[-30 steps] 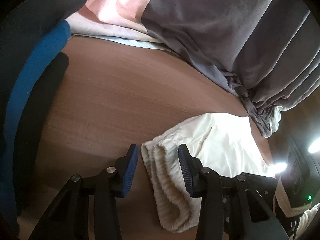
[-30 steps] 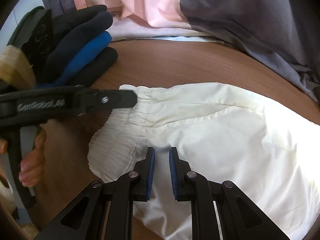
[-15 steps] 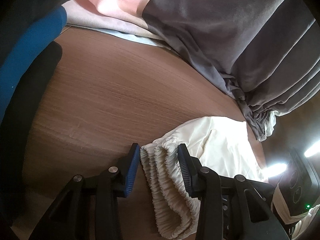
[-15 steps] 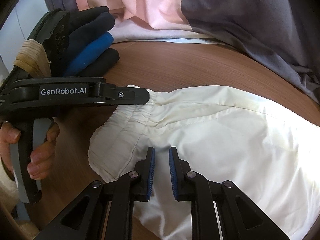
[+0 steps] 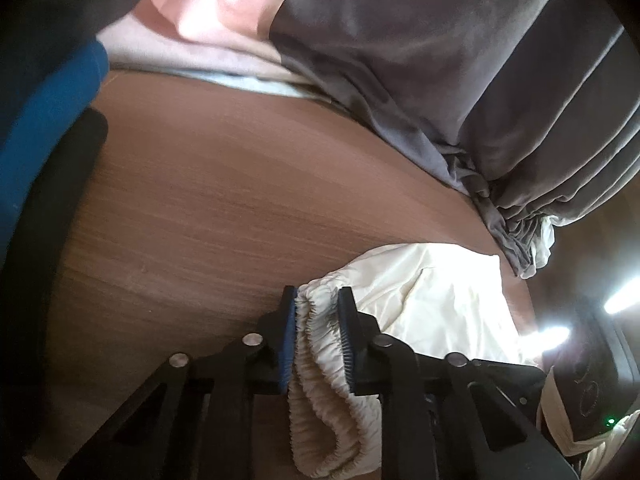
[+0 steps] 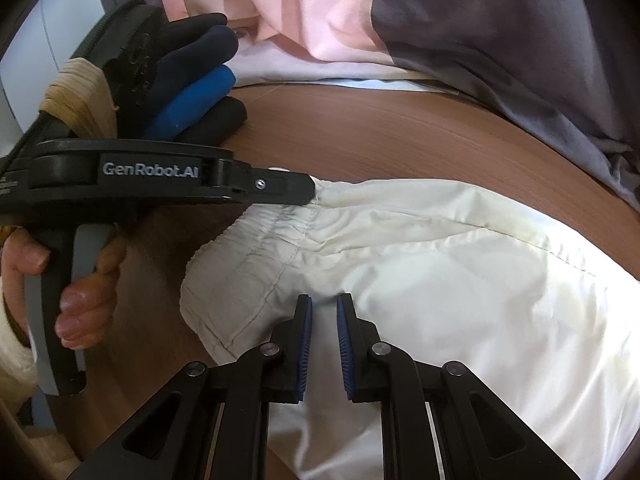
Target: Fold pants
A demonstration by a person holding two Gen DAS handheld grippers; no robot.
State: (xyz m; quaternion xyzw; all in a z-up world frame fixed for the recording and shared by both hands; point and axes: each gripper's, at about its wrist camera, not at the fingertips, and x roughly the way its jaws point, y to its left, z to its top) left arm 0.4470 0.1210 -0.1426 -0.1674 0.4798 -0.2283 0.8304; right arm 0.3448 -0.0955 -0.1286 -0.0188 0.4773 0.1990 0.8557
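Note:
Cream pants [image 6: 440, 280] lie spread on the brown wooden table [image 6: 400, 132], with the gathered elastic waistband [image 5: 320, 344] at the left end. My left gripper [image 5: 318, 300] is closing; the waistband's bunched corner sits between its blue pads and touches both. In the right wrist view the left gripper [image 6: 312, 196] comes in from the left, held by a hand [image 6: 80, 312], its tip on the waistband's far corner. My right gripper [image 6: 322, 304] is at the near edge of the pants, its jaws narrow, pinching a pucker of the cream fabric.
A pile of grey cloth [image 5: 460, 80] and pink cloth [image 6: 312, 8] runs along the table's far side. Black and blue rolled items [image 6: 196, 92] lie at the left, next to the left gripper. Bare wood [image 5: 200, 200] shows left of the pants.
The left gripper's jaws have narrowed from wide around the waistband to pressing on it. Its tip slid a little to the right along the waistband. The right gripper stayed put.

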